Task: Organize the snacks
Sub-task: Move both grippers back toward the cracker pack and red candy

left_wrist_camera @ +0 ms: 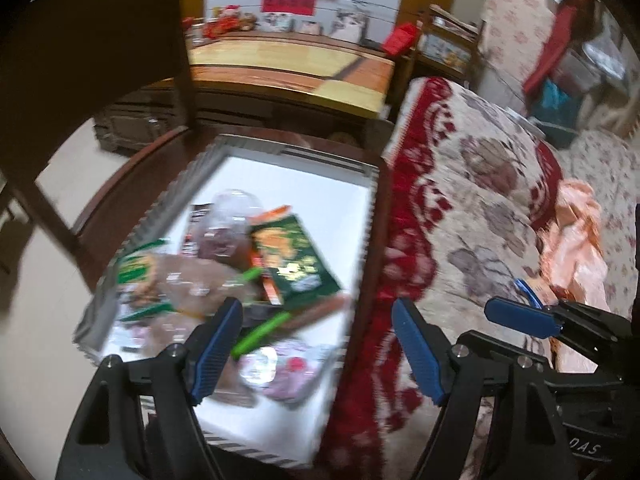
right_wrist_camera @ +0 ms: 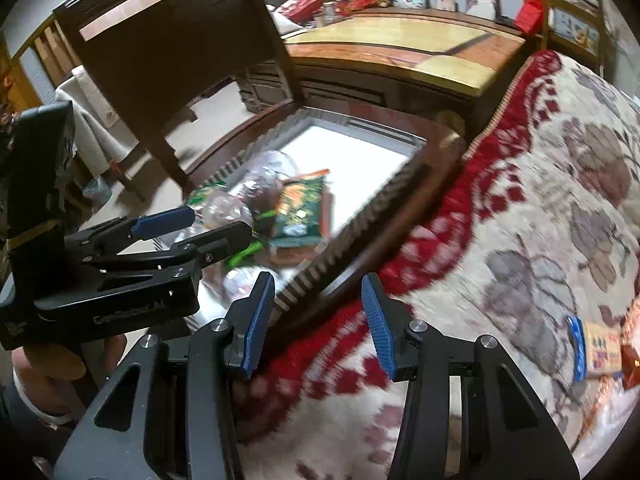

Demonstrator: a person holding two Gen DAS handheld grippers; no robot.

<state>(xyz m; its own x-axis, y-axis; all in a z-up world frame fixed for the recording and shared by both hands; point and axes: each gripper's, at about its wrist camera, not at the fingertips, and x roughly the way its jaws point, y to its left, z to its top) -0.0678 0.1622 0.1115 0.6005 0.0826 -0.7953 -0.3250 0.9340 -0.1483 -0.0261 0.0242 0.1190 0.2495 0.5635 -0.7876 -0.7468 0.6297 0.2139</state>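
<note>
A white tray (left_wrist_camera: pixel 296 184) with a striped rim holds a heap of snacks: a green packet (left_wrist_camera: pixel 296 256), clear plastic packets (left_wrist_camera: pixel 236 216), a green-and-tan packet (left_wrist_camera: pixel 140 268) and a pink one (left_wrist_camera: pixel 288 368). My left gripper (left_wrist_camera: pixel 316 344) hangs above the tray's right rim, open, with nothing between its blue pads (left_wrist_camera: pixel 216 344). My right gripper (right_wrist_camera: pixel 318 320) is open too and holds nothing; below it are the tray's rim (right_wrist_camera: pixel 320 276) and the sofa's edge. Each gripper shows in the other's view: the right gripper (left_wrist_camera: pixel 524 304), the left gripper (right_wrist_camera: pixel 192 226). Both views are motion-blurred.
The tray lies on a dark wooden seat (left_wrist_camera: pixel 132 184) beside a sofa with a red-and-cream floral cover (left_wrist_camera: pixel 480 200). A packet with a blue clip (right_wrist_camera: pixel 600 350) and a peach bag (left_wrist_camera: pixel 576 232) lie on the sofa. A dark chair (right_wrist_camera: pixel 172 48) and a yellow-topped table (left_wrist_camera: pixel 288 64) stand behind.
</note>
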